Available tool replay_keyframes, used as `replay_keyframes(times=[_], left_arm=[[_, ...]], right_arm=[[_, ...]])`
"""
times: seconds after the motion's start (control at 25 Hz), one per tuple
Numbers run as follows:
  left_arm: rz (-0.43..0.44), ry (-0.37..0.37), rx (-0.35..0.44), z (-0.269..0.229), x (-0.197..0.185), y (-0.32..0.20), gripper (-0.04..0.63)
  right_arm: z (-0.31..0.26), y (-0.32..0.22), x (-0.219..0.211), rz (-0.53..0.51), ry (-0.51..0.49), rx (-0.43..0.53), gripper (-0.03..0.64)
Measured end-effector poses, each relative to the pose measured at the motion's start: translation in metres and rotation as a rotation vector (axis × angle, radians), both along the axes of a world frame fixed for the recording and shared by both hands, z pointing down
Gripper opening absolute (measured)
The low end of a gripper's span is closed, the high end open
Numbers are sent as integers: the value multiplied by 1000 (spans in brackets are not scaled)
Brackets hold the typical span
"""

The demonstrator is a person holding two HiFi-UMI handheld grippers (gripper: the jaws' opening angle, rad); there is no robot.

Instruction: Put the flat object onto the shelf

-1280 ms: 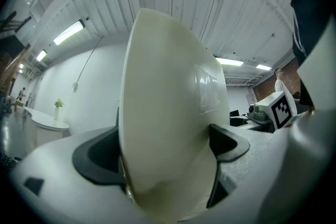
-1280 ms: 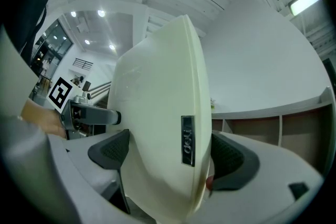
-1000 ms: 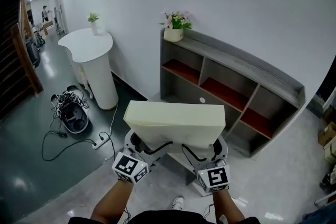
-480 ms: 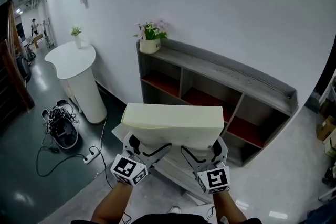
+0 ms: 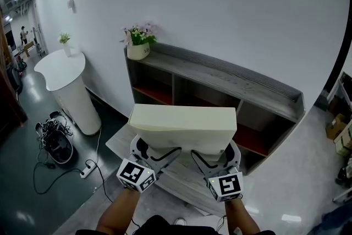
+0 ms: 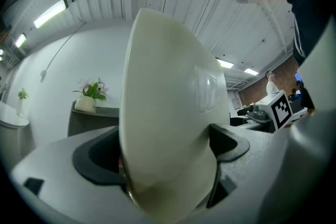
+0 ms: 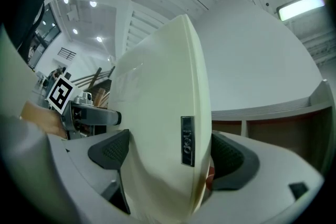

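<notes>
I am carrying the flat object (image 5: 184, 124), a thick cream slab, level in front of me. My left gripper (image 5: 151, 152) and right gripper (image 5: 213, 156) each have their fingers clenched on its near edge, one toward each corner. I judge this the approach step: the grey shelf (image 5: 231, 77) stands against the white wall ahead. Next I must bring the slab over the top board, clear of the flower pot (image 5: 137, 51) at its left end, and lower it flat. Further left stands a white pedestal desk (image 5: 60, 70), with cables (image 5: 52, 140) tangled on the dark floor.
</notes>
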State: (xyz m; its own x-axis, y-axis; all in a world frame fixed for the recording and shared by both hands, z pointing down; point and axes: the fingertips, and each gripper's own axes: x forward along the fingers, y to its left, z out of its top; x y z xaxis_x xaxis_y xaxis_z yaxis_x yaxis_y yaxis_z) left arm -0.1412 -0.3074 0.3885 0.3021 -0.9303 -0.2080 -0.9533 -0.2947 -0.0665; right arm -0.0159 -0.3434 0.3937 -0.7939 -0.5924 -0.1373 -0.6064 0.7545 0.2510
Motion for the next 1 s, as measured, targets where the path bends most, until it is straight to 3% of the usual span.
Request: replay_keyframes(times=[0.64,1.0], left_arm=[[187,-5,57,-39,10,-67,517],[289,-18,134,-87,22,-90,517]], right_arm=[[-41,-41,15,184,-45,81,463],[-88,-51,27,279,-62,171,463]])
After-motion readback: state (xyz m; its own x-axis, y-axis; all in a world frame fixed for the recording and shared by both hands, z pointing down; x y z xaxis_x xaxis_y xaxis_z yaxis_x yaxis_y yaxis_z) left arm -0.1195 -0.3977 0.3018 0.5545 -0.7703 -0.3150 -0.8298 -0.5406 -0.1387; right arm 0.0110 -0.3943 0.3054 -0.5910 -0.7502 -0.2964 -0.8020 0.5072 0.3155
